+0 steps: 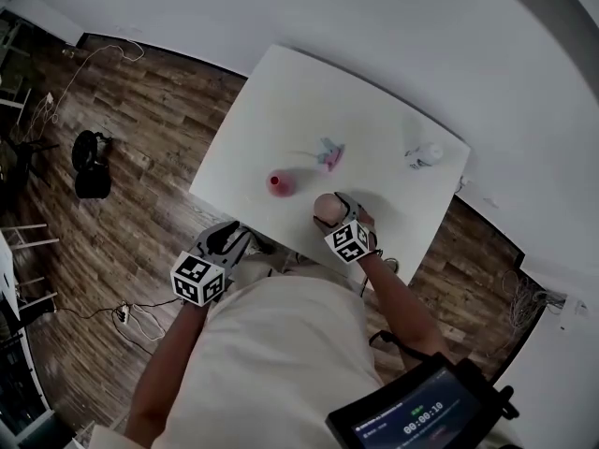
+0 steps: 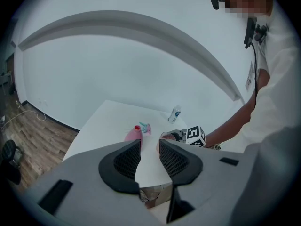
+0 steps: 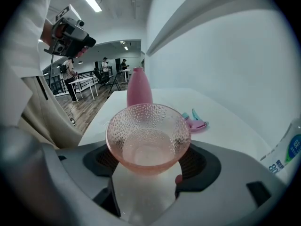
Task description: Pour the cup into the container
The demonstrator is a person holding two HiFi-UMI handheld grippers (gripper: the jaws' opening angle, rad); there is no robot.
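The step in hand looks to be carrying the cup [image 3: 148,131] to the pour, and the likely container is the pink bottle [image 3: 139,87], which stands upright just beyond it. To do this well, lift the cup level and bring its rim right over the bottle's narrow mouth. Then tip slowly, since a wide rim over a small opening will spill easily. The bottle is tall and slim, so a nudge could topple it, and the free tool could steady it low down. The pink and teal clip [image 3: 196,121] lies off to the side, clear of the path. The right tool [image 3: 149,160] is closed on the cup, one jaw on each side of its lower wall. The cup sits upright at the near edge of the counter [image 1: 281,101]. Whether its base touches the counter, and whether it holds any liquid, I cannot tell. The left tool [image 2: 149,147] hangs off the counter's near edge, well apart from the bottle. Its jaws stand a narrow gap apart with nothing between them.
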